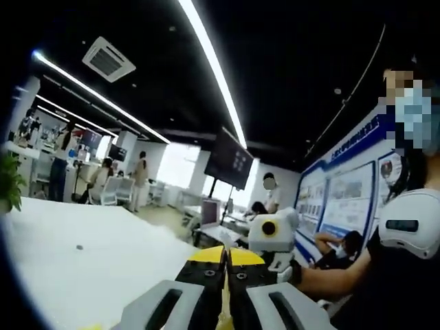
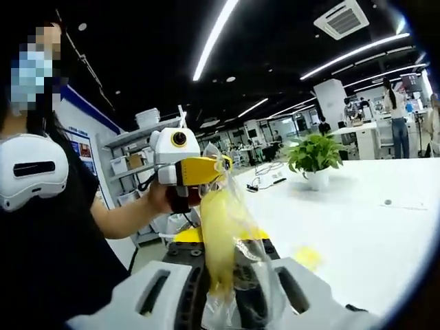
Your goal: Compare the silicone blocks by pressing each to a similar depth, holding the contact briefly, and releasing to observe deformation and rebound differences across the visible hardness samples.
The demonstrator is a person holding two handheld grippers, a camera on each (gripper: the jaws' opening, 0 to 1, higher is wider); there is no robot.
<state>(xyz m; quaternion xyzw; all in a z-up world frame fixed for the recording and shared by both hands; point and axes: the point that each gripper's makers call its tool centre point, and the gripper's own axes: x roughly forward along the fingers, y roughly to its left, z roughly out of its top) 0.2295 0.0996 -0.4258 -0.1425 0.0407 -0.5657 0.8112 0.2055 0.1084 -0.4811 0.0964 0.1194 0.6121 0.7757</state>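
A clear plastic bag (image 2: 230, 227) with a soft yellow piece inside hangs stretched between both grippers above the table's near edge. In the right gripper view my right gripper (image 2: 223, 242) is shut on the bag's lower part, with crumpled film bulging out over its jaws. The left gripper (image 2: 223, 163), held in a person's hand, pinches the bag's top corner with its yellow jaws. In the left gripper view my left gripper (image 1: 225, 260) has its yellow-tipped jaws pressed together, and a thin yellowish sliver shows between them lower down. I cannot make out any silicone blocks on the table.
A white table (image 2: 364, 227) spreads to the right, with a small yellow scrap (image 2: 307, 258), a potted plant (image 2: 315, 155) and cables further back. The person holding the grippers (image 2: 41, 206) stands close on the left. Shelves, desks and several people lie beyond.
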